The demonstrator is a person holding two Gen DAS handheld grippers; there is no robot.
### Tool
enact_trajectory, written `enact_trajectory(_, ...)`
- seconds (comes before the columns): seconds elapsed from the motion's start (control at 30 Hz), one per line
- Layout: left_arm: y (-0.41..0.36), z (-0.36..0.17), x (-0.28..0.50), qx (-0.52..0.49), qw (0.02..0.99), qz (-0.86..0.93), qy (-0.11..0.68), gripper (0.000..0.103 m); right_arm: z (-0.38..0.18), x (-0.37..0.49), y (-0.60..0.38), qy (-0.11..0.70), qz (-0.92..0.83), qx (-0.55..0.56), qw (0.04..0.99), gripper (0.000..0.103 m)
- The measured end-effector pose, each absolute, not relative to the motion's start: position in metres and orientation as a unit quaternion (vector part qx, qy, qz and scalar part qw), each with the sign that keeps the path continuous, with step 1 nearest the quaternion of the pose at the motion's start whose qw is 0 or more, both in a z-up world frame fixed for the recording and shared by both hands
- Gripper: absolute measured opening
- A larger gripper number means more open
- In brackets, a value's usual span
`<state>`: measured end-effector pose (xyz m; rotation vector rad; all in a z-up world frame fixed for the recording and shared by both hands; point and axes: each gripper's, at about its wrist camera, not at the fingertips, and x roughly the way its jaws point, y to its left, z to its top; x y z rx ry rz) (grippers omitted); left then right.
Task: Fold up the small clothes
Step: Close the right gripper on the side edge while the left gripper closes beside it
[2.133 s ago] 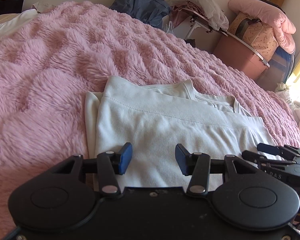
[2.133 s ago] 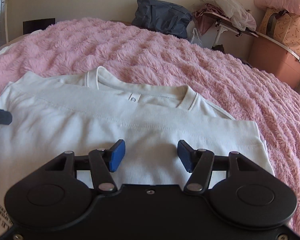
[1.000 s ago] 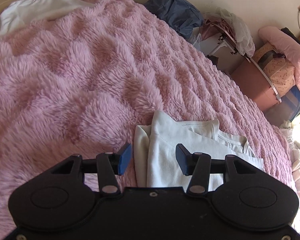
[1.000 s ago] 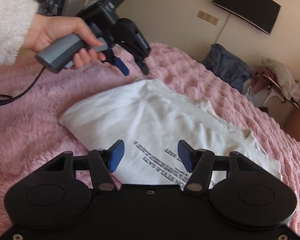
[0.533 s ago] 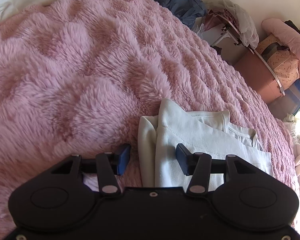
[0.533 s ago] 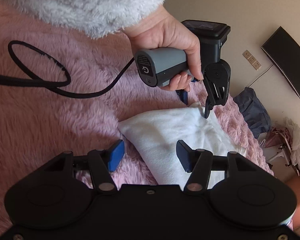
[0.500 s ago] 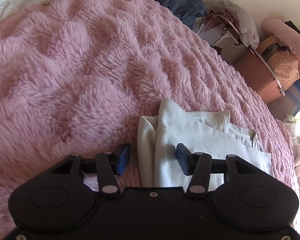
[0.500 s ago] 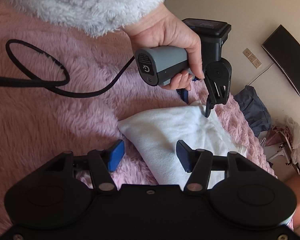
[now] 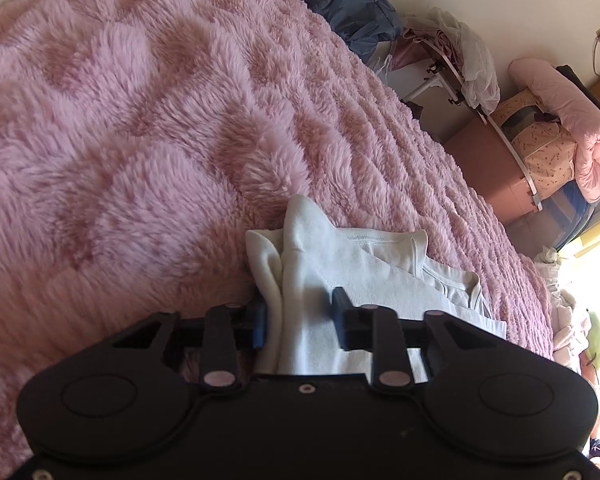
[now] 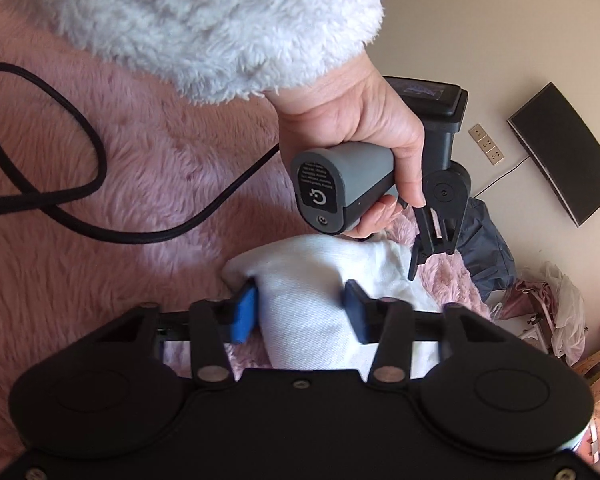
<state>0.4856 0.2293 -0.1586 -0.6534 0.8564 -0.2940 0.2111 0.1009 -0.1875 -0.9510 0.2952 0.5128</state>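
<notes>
The folded white shirt [image 9: 340, 280] lies on the fluffy pink blanket [image 9: 140, 140], and both grippers have a bunched edge of it between their fingers. The left gripper [image 9: 300, 318] is clamped on the shirt's thick left edge, the cloth filling the gap between the blue pads and puckering up just ahead of them; the collar lies to the right beyond. The right gripper [image 10: 302, 308] is clamped on a gathered corner of the same shirt [image 10: 312, 264], cloth bulging between its pads. From the right wrist camera the left hand [image 10: 360, 120], in a fuzzy white sleeve, holds its grey handle directly above the shirt, very near. A black cable [image 10: 80, 160] loops on the blanket to the left. Bare blanket spreads wide to the left and ahead; a dark blue bag [image 9: 344, 0] and stacked boxes [image 9: 540, 152] stand past the bed's far edge.
</notes>
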Motion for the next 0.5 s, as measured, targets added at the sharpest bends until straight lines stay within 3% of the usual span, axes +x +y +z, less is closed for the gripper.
enact_trajectory(0.13,0.232,-0.150,0.480,-0.307,0.850,-0.144,0.403,0.010,-0.183,0.207,0.099,0.148,0.249,-0.442,0.849,0.006)
enact_trajectory(0.5,0.200,-0.089,0.472,-0.294,0.868,-0.155,0.370,0.008,-0.138,0.207,0.064,0.138,0.230,-0.364,0.892,0.005)
